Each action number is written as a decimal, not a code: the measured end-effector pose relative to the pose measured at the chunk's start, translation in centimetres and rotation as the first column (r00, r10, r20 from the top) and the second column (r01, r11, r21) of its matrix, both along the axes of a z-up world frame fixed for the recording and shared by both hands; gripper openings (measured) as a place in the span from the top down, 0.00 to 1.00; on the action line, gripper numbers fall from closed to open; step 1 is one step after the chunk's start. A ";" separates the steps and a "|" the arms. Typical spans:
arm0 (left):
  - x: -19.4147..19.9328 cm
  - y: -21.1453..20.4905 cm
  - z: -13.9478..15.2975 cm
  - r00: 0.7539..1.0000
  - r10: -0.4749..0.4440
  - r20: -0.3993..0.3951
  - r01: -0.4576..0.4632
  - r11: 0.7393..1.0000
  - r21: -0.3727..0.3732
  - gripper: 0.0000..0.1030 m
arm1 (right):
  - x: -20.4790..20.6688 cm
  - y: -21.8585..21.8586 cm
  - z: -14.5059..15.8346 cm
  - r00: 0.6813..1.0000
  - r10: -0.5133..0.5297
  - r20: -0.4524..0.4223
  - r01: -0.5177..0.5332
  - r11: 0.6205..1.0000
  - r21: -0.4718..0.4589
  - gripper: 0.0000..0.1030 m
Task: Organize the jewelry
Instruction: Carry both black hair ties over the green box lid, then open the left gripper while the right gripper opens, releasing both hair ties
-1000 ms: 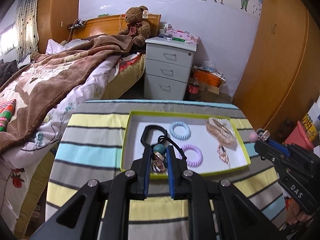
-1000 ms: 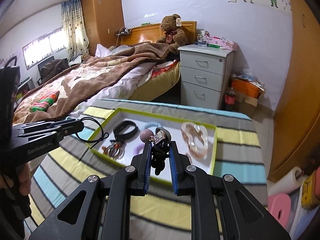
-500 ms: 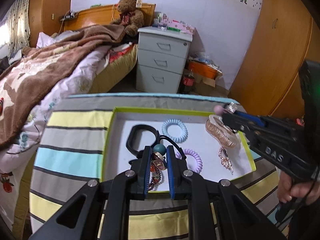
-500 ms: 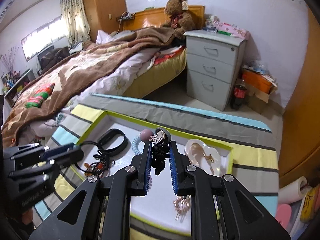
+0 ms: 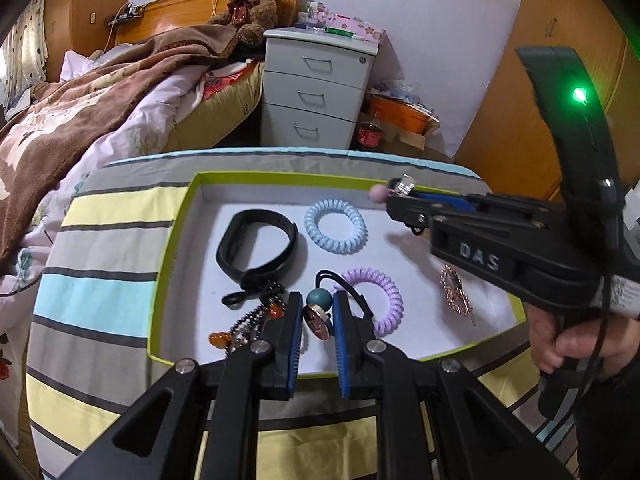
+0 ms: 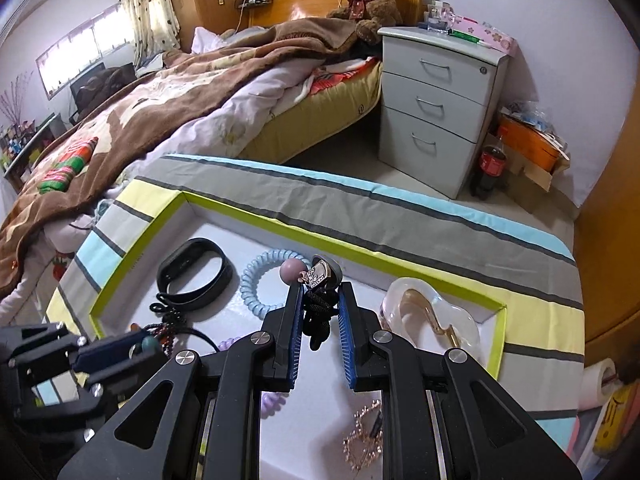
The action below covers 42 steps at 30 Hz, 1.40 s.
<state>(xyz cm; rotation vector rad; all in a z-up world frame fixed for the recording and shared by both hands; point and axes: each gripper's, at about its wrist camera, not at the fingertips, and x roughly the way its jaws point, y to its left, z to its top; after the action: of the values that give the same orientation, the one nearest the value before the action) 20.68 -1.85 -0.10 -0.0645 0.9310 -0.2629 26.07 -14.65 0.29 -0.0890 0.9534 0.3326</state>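
Over the green-rimmed white tray [image 5: 172, 240], my left gripper [image 5: 318, 300] is shut on a black hair tie with a teal bead and a brown disc [image 5: 318, 314]. My right gripper [image 6: 319, 292] is shut on a black cord tie with a pink bead and a silver charm [image 6: 316, 276]; in the left wrist view this right gripper [image 5: 394, 196] reaches in from the right above the tray's far side. In the tray lie a black wristband [image 5: 256, 240], a blue coil tie [image 5: 335, 226], a purple coil tie [image 5: 382, 300], an amber-beaded string [image 5: 244, 324] and a rose-gold clip [image 5: 456, 292].
A clear pouch with a gold piece [image 6: 430, 320] lies in the tray's right end. The tray sits on a striped cloth [image 6: 400, 208]. Beyond it are a bed [image 6: 180, 92] and a grey drawer unit [image 6: 436, 104]. A person's hand [image 5: 568, 344] holds the right gripper.
Both grippers have come down and closer over the tray, each keeping its hair tie. The right gripper has swung in from the right edge to hang above the tray's far right.
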 end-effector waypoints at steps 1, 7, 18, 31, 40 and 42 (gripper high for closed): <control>0.0 -0.1 -0.2 1.000 -0.001 -0.003 0.001 1.000 0.003 0.85 | 0.1 0.1 -0.2 1.000 -0.001 -0.004 0.001 1.000 -0.009 0.83; 0.0 -0.4 -0.9 1.000 -0.005 -0.027 0.005 1.000 -0.002 0.85 | 0.5 0.7 -1.1 1.000 0.001 -0.016 -0.001 0.999 -0.047 0.83; 0.5 -0.5 -1.8 0.999 0.004 -0.048 -0.003 1.000 0.005 0.84 | 1.2 1.4 -2.3 1.000 0.005 -0.028 -0.008 0.995 -0.097 0.83; 0.7 -0.4 -2.1 0.999 0.003 -0.053 -0.003 1.000 -0.002 0.84 | 1.5 1.0 -3.1 0.999 -0.010 -0.040 0.005 0.994 -0.108 0.83; 0.7 -0.4 -2.1 0.998 0.003 -0.058 -0.004 1.000 -0.012 0.80 | 1.4 1.3 -3.1 0.999 -0.003 -0.033 -0.001 0.993 -0.120 0.83; 0.7 -0.4 -2.0 0.998 0.004 -0.058 -0.005 1.000 -0.013 0.79 | 1.4 1.3 -3.1 0.999 -0.003 -0.032 0.000 0.993 -0.120 0.83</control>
<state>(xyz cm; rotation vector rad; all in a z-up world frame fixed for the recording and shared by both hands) 21.35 -2.25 -2.14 -0.0863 0.9870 -0.2641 27.42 -13.30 -2.81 -0.1933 1.0050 0.2759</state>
